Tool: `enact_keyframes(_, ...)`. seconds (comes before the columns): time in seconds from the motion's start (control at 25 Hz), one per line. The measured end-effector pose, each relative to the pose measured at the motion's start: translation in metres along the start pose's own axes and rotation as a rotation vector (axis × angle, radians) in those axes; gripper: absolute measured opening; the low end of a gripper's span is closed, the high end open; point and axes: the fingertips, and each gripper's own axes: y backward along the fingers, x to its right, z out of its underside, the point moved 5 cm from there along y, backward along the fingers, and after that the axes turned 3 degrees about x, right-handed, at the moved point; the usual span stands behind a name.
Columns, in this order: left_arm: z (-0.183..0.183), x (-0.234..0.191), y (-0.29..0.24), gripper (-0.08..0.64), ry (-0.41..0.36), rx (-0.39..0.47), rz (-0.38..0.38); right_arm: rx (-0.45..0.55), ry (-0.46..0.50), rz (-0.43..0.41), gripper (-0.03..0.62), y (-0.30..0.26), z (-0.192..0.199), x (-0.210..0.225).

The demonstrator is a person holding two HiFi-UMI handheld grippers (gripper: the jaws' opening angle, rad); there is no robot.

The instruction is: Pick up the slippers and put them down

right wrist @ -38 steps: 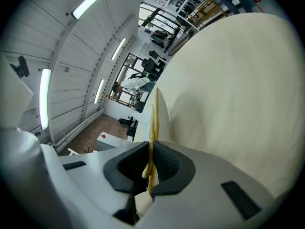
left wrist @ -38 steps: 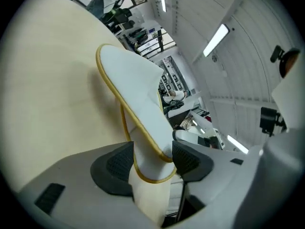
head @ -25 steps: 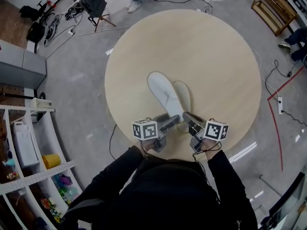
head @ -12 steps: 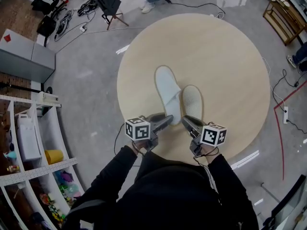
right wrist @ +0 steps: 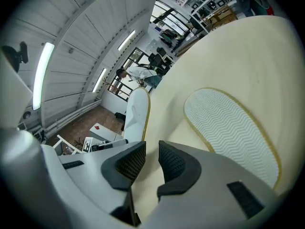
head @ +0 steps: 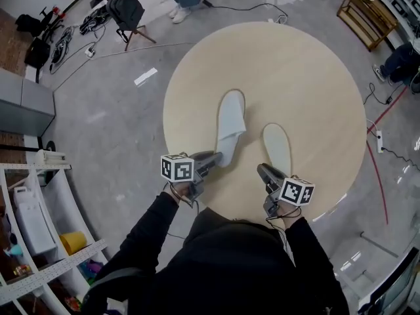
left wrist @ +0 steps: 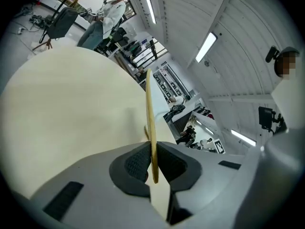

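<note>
- Two flat white fabric slippers are lying side by side, apart, on the round pale wooden tabletop (head: 308, 77): the left slipper (head: 230, 123) upper-side up, the right slipper (head: 277, 148) tread-side up.
- Both are looking light, thin and floppy, so gripping at the heel rim is advisable.
- Left claw (head: 215, 158), having just been closing, is pinching the left slipper's heel edge.
- Right claw (head: 264, 171), having just been opening, is standing narrowly apart and empty, just beside the right slipper.
</note>
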Motion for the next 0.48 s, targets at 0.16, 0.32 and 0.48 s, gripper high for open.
enact_keyframes(0.16,-0.029,-0.043,0.039,0.052,0.031,0.008,-0.035,0.049,0.013,0.098,0.072,-0.013,0.008,-0.002)
enact_keyframes(0.32,-0.049,-0.082,0.062,0.052,0.045,-0.030,-0.085,0.053,0.101,0.265,0.082,-0.015,0.011,0.003)
enact_keyframes(0.48,-0.058,-0.106,0.062,0.054,0.081,-0.049,-0.149,0.016,0.241,0.387,0.156,-0.009,0.002,0.011)
